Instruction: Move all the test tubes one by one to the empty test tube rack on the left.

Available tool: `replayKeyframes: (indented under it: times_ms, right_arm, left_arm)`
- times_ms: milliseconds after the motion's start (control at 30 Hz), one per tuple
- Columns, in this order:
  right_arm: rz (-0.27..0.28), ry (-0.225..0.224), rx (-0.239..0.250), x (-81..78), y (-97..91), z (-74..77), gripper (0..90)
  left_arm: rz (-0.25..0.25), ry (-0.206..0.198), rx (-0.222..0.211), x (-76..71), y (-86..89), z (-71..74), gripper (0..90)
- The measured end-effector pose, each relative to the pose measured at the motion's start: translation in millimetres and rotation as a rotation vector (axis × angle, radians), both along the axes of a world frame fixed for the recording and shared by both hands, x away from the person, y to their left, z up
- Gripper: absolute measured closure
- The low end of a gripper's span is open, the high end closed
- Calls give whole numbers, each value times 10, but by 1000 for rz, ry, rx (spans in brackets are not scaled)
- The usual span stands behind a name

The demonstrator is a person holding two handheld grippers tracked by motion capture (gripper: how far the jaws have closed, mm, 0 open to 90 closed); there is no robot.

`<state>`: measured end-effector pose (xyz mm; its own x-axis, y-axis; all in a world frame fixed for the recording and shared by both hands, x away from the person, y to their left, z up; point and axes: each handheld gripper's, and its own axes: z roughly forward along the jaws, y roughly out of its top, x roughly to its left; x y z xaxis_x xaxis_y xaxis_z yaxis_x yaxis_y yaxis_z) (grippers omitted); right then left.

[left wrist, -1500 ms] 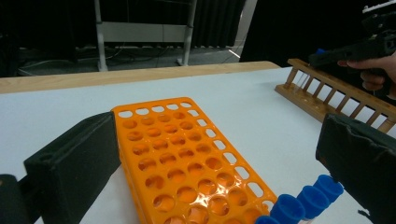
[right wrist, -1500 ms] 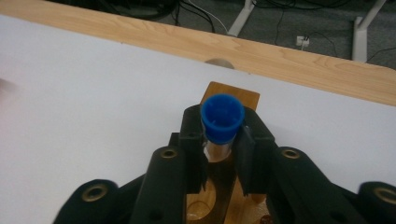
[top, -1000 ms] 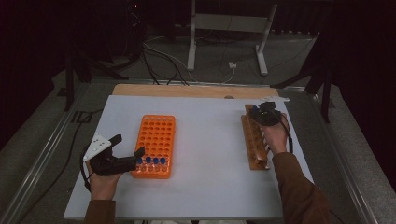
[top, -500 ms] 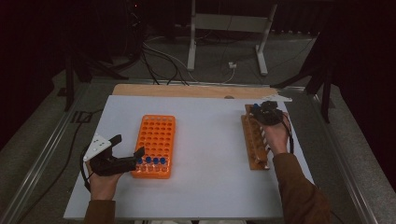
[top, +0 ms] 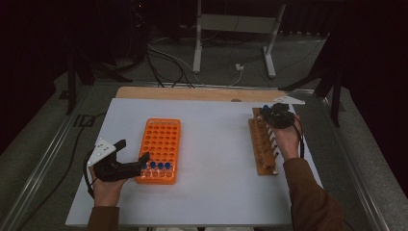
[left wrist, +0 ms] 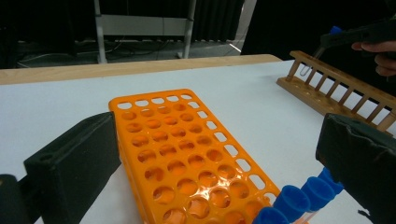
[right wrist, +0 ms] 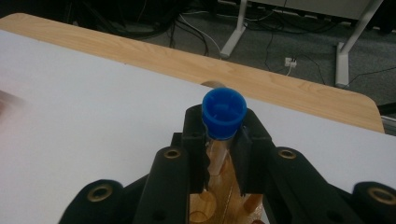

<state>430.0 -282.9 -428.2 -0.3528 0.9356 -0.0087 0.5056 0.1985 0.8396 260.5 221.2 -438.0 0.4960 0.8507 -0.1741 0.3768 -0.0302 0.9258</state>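
1. Near the tabletop's front-left corner, the left tongs [top: 130, 166] stood wide, their jaws either side of the front end of the orange rack [top: 159, 149] without pinching it. Three blue-capped tubes [top: 159, 165] sat in that rack's front row.
2. Set against the earlier frames, this hand and the orange rack had not shifted at all.
3. Toward the right edge, the right tongs [right wrist: 219, 140] were clamped on a blue-capped tube [right wrist: 223, 113], held upright over the far end of the wooden rack [top: 263, 144].
4. Compared with a second before, that hand had barely moved; the grip looked unchanged.
5. I judged the tube was being lowered into a wooden slot, not yet released.
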Motion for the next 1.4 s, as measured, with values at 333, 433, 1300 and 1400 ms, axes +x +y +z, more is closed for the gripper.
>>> replayKeyframes:
  times_ms: [333,433,1300,1400]
  right_arm:
    - [6,-21,6,-39,-9,74,772]
    - [9,-31,2,-60,-10,94,772]
    - [51,-85,-6,-192,3,353,772]
    - [67,-87,-10,-212,36,366,772]
  left_arm:
    - [1,2,-3,0,4,-1,7]
    - [2,4,-4,1,4,-3,7]
    - [1,10,-14,0,6,-13,7]
    - [-1,11,-19,-1,5,-13,7]
